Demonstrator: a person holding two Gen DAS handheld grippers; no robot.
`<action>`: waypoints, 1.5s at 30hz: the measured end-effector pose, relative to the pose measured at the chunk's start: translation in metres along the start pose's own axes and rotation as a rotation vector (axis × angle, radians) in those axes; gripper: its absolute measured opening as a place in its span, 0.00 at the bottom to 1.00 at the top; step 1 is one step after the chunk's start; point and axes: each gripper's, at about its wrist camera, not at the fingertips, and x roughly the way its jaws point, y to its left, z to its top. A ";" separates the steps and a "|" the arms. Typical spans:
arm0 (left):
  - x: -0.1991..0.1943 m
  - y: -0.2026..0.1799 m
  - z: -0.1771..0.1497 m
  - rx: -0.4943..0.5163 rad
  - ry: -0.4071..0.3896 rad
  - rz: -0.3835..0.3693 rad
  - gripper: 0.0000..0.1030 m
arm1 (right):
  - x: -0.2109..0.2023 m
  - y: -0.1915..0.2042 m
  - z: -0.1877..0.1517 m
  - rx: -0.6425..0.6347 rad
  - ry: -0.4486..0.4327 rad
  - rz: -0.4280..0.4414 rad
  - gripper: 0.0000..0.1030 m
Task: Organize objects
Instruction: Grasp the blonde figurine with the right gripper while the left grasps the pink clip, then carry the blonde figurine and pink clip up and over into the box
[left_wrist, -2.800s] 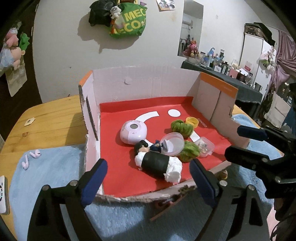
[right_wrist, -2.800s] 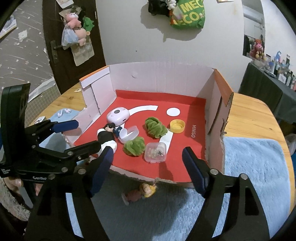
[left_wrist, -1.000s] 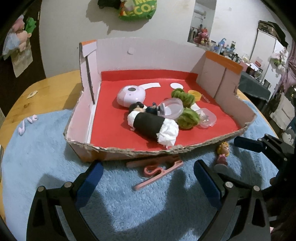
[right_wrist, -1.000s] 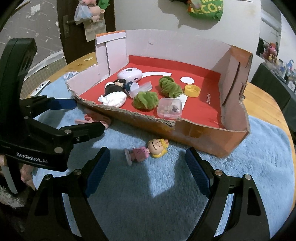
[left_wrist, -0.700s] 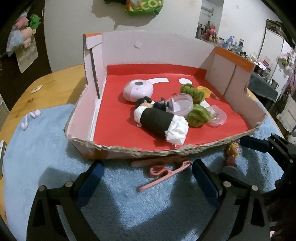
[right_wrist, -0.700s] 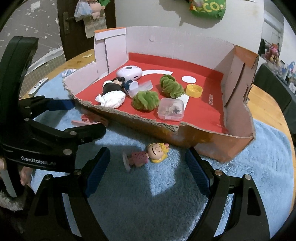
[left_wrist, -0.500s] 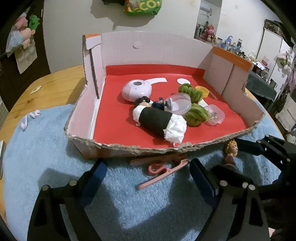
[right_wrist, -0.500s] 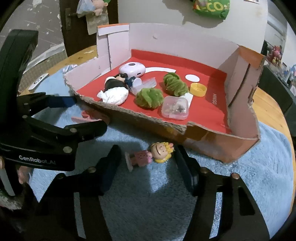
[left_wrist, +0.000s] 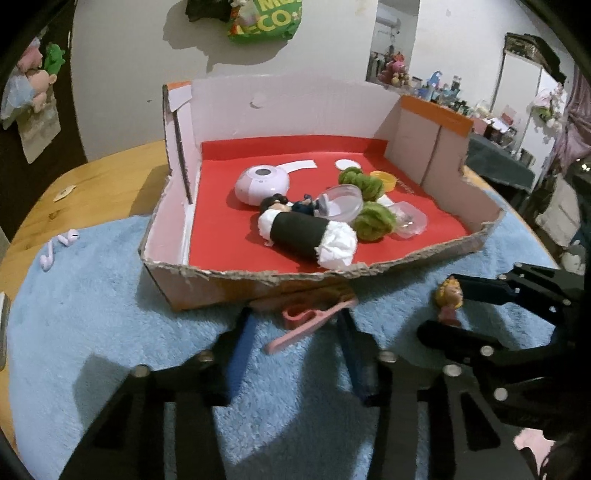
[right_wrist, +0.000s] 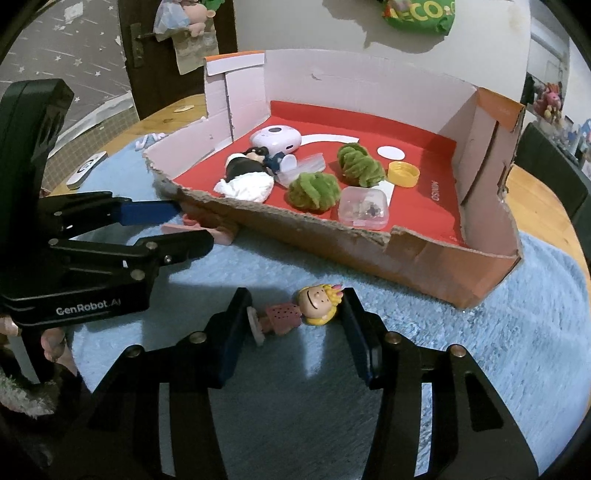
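- My left tongs (left_wrist: 293, 325) sit low on the blue rug (left_wrist: 92, 325), fingers partly open on either side of the pink clothes clip (left_wrist: 306, 325), not yet gripping it.
- The clip lies against the torn front wall of the cardboard box (left_wrist: 221, 284) just ahead.
- My right tongs (right_wrist: 295, 314) are partly open around the blond-haired doll figurine (right_wrist: 295, 312), lying on its side between the fingers; I cannot tell whether they touch it.

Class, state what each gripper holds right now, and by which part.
Nothing yet. The left gripper straddles the pink clip; the right gripper brackets the doll. Both remain open.
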 end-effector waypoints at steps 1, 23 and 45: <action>-0.001 0.000 0.000 -0.002 -0.001 -0.011 0.34 | 0.000 0.001 0.000 0.002 0.000 0.002 0.46; -0.024 -0.008 -0.018 0.040 -0.033 -0.102 0.03 | -0.012 0.002 -0.001 0.045 -0.027 0.040 0.46; -0.013 -0.011 -0.027 0.042 0.033 -0.110 0.03 | -0.020 0.006 -0.003 0.052 -0.040 0.039 0.46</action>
